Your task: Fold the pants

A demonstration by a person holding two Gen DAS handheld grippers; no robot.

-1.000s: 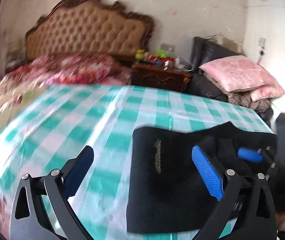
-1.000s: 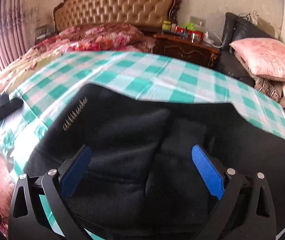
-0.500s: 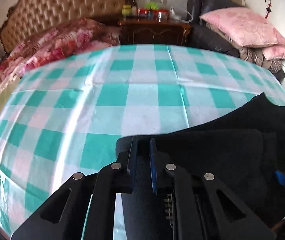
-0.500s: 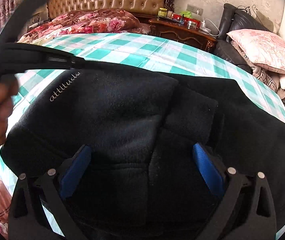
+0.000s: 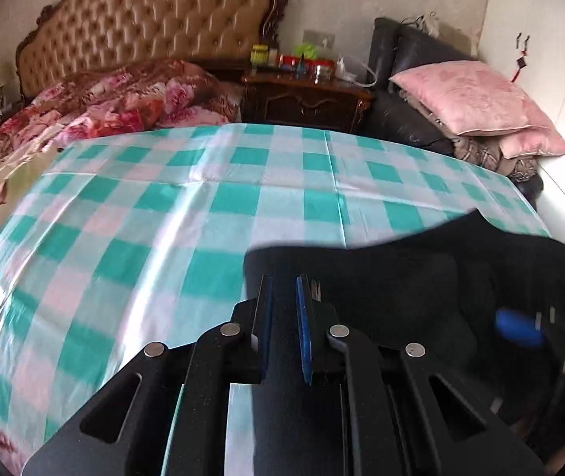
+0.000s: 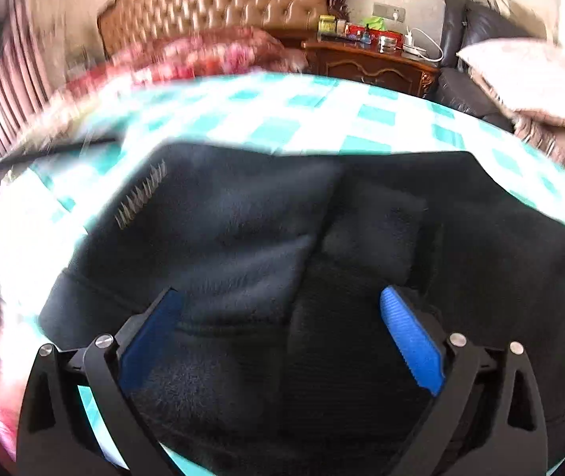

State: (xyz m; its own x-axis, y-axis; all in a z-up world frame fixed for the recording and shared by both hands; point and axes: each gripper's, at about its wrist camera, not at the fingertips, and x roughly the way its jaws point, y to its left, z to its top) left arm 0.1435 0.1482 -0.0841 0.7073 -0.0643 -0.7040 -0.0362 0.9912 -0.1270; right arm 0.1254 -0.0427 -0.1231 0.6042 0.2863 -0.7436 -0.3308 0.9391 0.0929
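Your left gripper (image 5: 283, 297) pinches the near-left edge of the black pants (image 6: 282, 258), bunched on the near side of the checked sheet (image 5: 163, 218); your right gripper (image 6: 278, 329) hovers open above them. The thin pinch could slip on lifting, though blur obscures its depth. A second ago, the left jaws stood wide, clear of cloth.

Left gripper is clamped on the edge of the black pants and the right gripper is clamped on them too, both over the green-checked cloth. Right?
Not quite. The right gripper is open, its jaws spread wide over the black pants, as the right wrist view shows. The left gripper is clamped on their edge, over the green-checked cloth.
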